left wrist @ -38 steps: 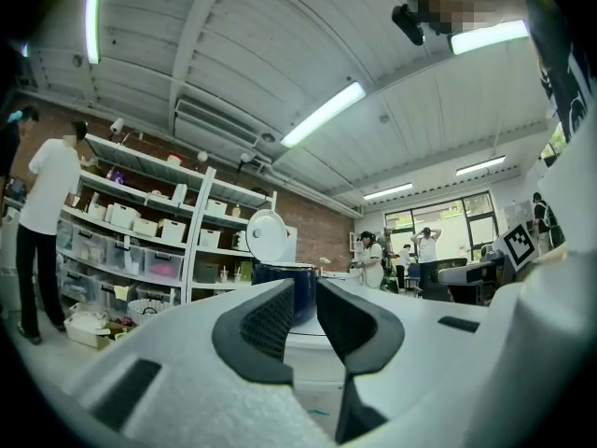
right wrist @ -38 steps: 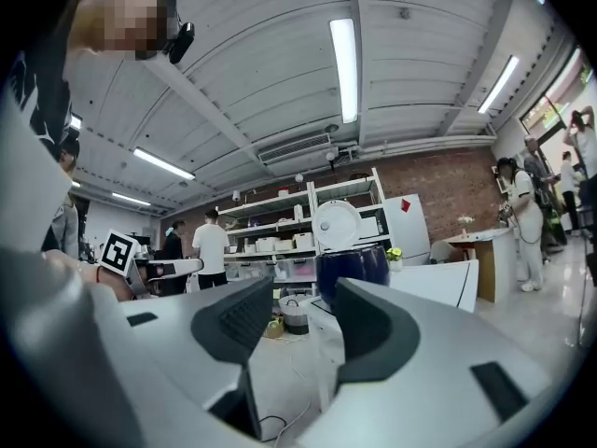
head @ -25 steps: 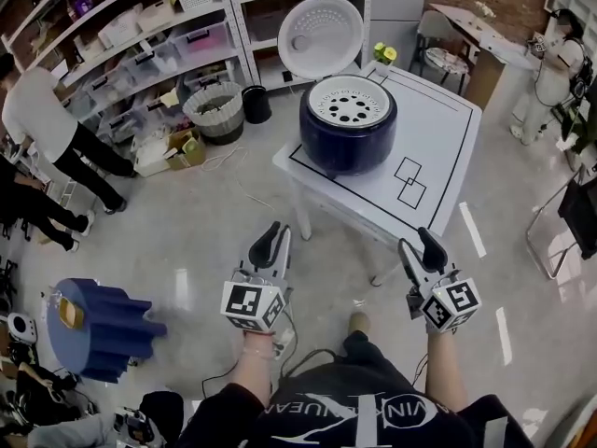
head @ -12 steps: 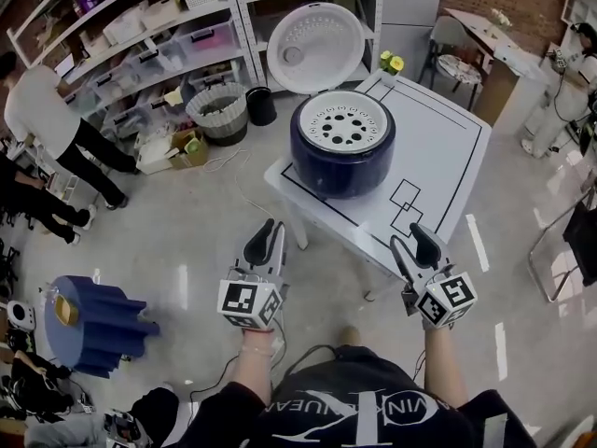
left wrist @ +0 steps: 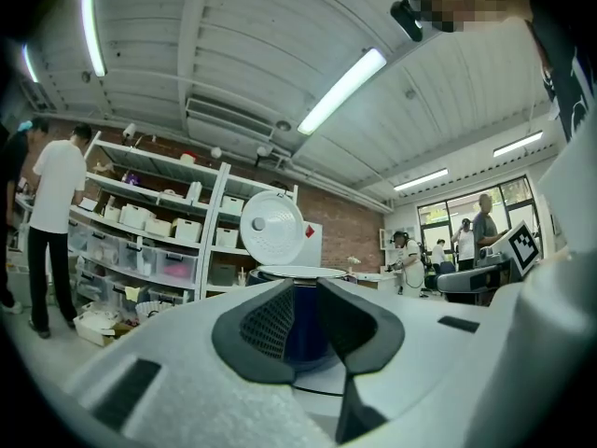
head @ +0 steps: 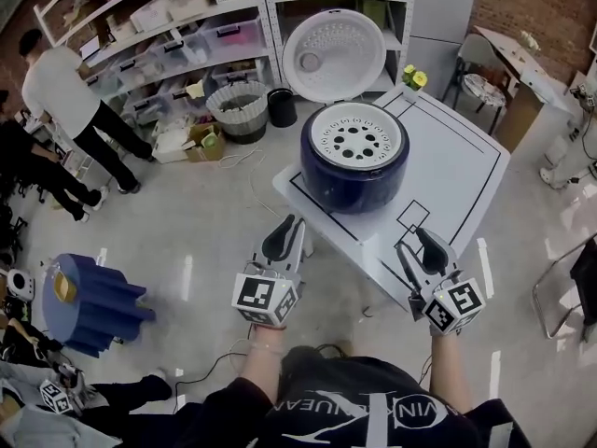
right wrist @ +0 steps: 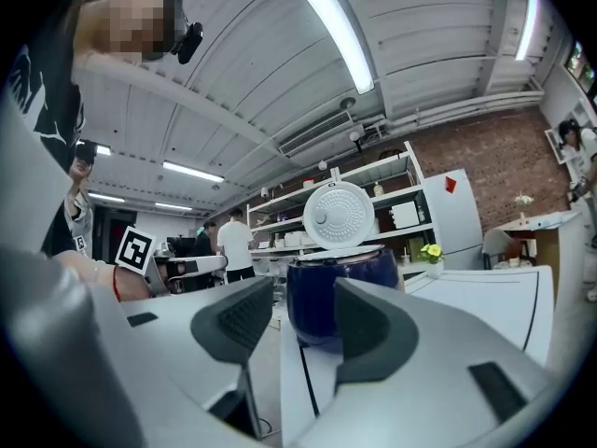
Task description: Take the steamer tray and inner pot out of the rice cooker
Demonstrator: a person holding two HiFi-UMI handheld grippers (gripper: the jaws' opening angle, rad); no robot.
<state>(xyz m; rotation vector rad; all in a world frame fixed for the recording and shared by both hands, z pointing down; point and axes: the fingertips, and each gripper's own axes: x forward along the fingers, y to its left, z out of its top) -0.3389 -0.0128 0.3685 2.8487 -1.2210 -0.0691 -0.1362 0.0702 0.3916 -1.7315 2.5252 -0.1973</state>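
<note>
A dark blue rice cooker (head: 354, 171) stands on the white table (head: 462, 180), its white lid (head: 334, 54) tipped up and back. In its mouth sits the white steamer tray (head: 358, 138), pierced with round holes. The inner pot under it is hidden. My left gripper (head: 287, 226) hovers over the floor just short of the table's near corner, open with a narrow gap and nothing in it. My right gripper (head: 417, 243) is at the table's front edge, open and empty. Both point level at the cooker (left wrist: 300, 329) (right wrist: 338, 292), still well short of it.
Black outlines are marked on the table, with yellow flowers (head: 410, 77) at its far corner. Shelves of bins (head: 177, 35) line the back wall, with a basket (head: 236, 110) and a black bin (head: 282, 106) below. A person in a white shirt (head: 63, 87) stands left. A blue ridged object (head: 89, 306) lies on the floor.
Both grippers have advanced toward the table along with the head camera, so the cooker now sits closer. The jaws look the same as before.
</note>
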